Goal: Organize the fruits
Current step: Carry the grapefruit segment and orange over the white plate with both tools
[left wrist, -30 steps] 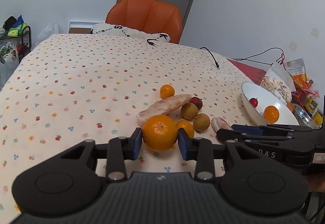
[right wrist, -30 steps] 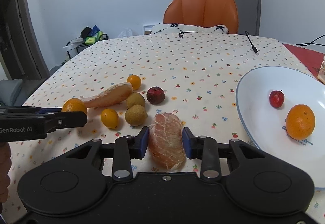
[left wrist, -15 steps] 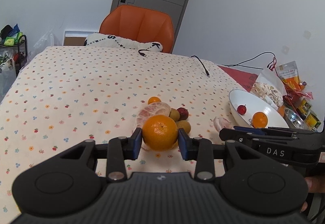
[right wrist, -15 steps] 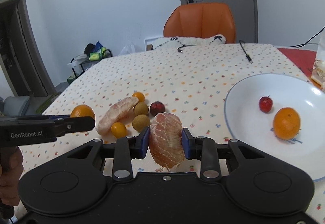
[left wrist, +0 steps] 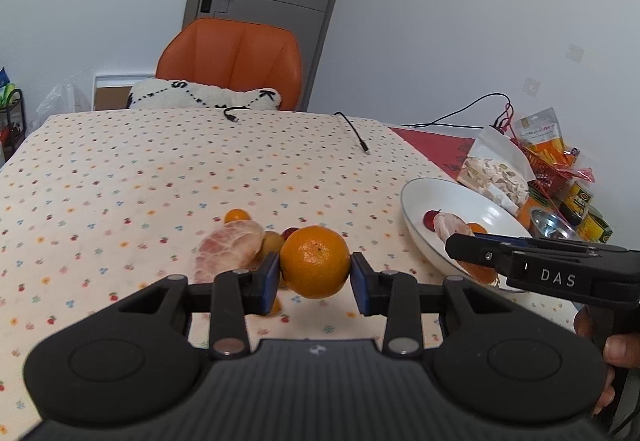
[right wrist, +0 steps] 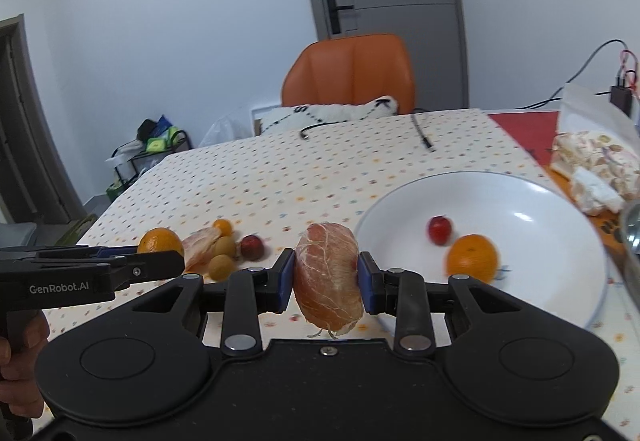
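My left tongs [left wrist: 315, 273] are closed to a middling width around a whole orange [left wrist: 315, 261], one blue pad pressed on each side of it, and I hold it lifted clear of the surface [left wrist: 160, 169] with its flowered cloth. My right tongs [right wrist: 327, 277] grip a peeled pomelo segment [right wrist: 329, 281] the same way, pads squeezing its two flanks, the piece hanging a little below them and off the surface, just left of the near rim of the white bowl [right wrist: 520, 201].

In the left wrist view the right tongs reach across the near rim of the bowl, the segment showing past their tip.

Inside the bowl lie a second orange [right wrist: 473, 258] and a small red fruit [right wrist: 440, 230], near each other.

Left on the cloth is a cluster: another peeled pomelo piece [left wrist: 230, 251], a tiny orange fruit [left wrist: 237, 216] behind it, two small brownish fruits [right wrist: 222, 257] and a dark red one [right wrist: 252, 247], all close together, well apart from the bowl.
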